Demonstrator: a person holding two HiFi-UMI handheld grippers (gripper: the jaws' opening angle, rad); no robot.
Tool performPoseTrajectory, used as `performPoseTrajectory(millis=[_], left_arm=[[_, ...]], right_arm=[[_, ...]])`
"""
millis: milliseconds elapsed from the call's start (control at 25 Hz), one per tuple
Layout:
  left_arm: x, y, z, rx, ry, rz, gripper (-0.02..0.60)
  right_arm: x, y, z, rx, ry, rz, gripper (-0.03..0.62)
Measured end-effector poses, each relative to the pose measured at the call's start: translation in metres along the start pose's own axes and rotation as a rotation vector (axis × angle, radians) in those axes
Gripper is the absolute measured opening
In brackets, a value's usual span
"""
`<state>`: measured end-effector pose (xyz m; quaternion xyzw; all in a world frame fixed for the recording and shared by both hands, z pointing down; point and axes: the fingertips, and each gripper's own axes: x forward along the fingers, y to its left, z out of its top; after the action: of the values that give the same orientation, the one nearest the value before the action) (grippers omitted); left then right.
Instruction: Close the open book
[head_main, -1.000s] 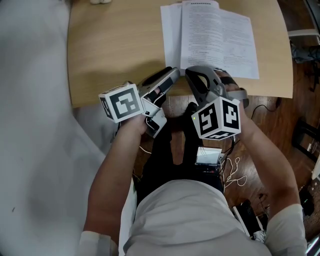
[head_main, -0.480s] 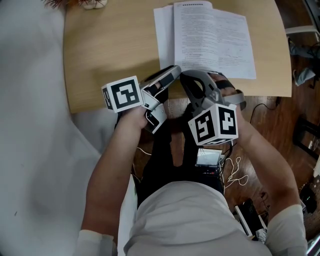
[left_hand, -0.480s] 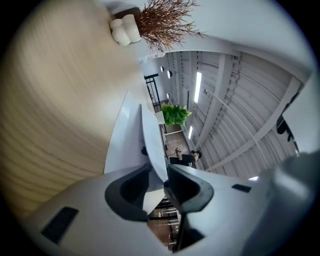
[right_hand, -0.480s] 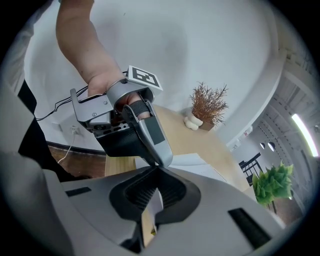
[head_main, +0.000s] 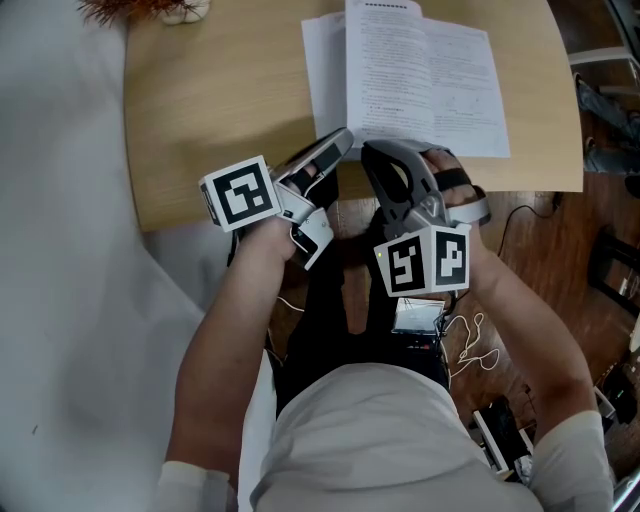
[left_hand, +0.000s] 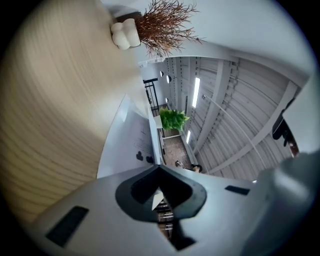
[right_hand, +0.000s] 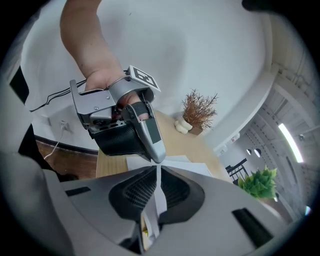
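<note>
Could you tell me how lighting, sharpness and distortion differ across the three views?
Head view: soft, even light, sharp, no glare on the open book. Left gripper view: heavy fisheye bending, black corners, the near table looks soft. Right gripper view: same fisheye and black corners, plus a bright ceiling light.

The left tongs (head_main: 344, 136) have just been closed, with the near corner of the left page of the open book (head_main: 420, 70) nipped between them.
</note>
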<state>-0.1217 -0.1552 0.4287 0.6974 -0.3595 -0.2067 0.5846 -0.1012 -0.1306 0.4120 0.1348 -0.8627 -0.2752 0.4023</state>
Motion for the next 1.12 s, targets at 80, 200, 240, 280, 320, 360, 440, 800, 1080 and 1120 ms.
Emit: performPoseTrajectory(millis=[80,200,240,280,320,360,440,800,1080,1120], left_arm=[[0.000,-0.002,0.000,-0.008,-0.004,-0.003,-0.003],[0.001,-0.006,-0.001,-0.041,-0.013,-0.013,-0.003],[0.001,-0.007,-0.001,-0.045,-0.016,-0.015,-0.003],[0.001,-0.008,-0.001,-0.044,-0.017,-0.016,-0.003],[0.001,-0.008,-0.001,-0.043,-0.018,-0.016,-0.003],[0.001,-0.009,-0.001,-0.041,-0.019,-0.016,-0.003],[0.000,-0.010,-0.002,-0.039,-0.020,-0.016,-0.003],[0.001,-0.016,-0.003,-0.019,-0.016,-0.015,-0.002],[-0.006,-0.027,-0.002,0.084,-0.030,-0.010,0.000],[-0.006,-0.028,-0.002,0.091,-0.036,-0.014,0.000]], right_arm=[[-0.001,0.001,0.002,-0.028,-0.004,-0.031,0.015],[0.000,0.005,0.003,-0.050,-0.001,-0.047,0.043],[0.001,0.006,0.003,-0.053,0.002,-0.050,0.043],[0.002,0.007,0.003,-0.058,0.008,-0.057,0.043],[0.003,0.007,0.002,-0.066,0.016,-0.068,0.043],[0.005,0.007,0.001,-0.074,0.025,-0.079,0.043],[0.007,0.007,-0.002,-0.087,0.043,-0.101,0.043],[0.002,-0.001,-0.002,-0.067,0.035,-0.159,0.006],[-0.007,-0.005,0.006,-0.056,0.014,-0.169,0.005],[-0.007,-0.006,0.007,-0.059,0.009,-0.170,0.005]])
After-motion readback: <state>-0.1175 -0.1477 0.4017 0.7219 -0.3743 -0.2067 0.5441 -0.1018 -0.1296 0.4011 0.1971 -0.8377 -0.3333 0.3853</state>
